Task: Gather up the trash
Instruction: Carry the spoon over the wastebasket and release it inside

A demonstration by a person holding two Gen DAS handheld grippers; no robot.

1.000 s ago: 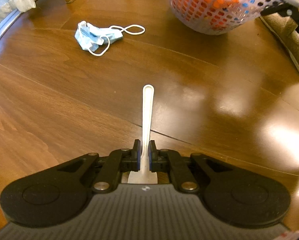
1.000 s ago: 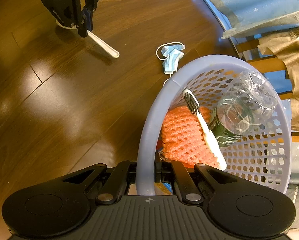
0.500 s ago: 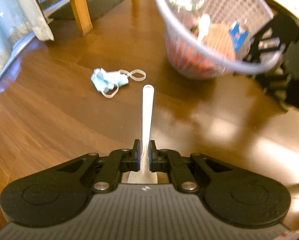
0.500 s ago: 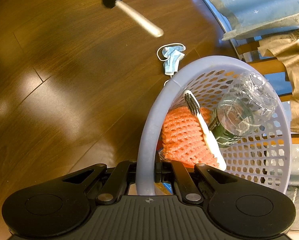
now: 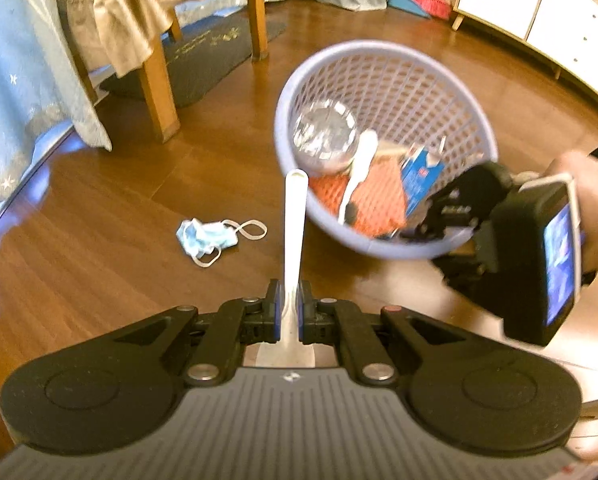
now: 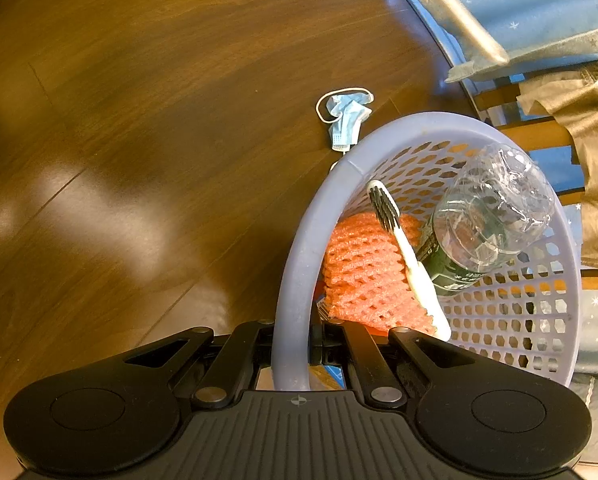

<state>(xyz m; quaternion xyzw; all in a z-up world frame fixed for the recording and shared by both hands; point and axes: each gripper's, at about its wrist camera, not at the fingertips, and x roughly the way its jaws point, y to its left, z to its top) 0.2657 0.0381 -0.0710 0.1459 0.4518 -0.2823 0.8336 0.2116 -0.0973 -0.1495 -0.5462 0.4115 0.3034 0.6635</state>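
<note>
Left gripper (image 5: 287, 312) jaws clamping a white plastic spoon (image 5: 293, 236), handle pointing up at frame centre. Right gripper (image 6: 293, 354) jaws pinching the lavender basket (image 6: 299, 264) rim, lower centre. Blue face mask (image 5: 207, 236) lying on floor (image 5: 99, 248), left of centre.

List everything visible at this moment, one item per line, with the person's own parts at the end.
basket: 1, lavender, gripped at rim
foam net: 1, orange, in basket
toothbrush: 1, white, on the net
bottle: 1, clear, in basket
carton: 1, blue, in basket
face mask: 1, blue, on floor
spoon: 1, white, in left gripper
floor: brown wood
left gripper: black, shut on spoon
right gripper: black, shut on basket rim
hand: 1, holding right gripper
</note>
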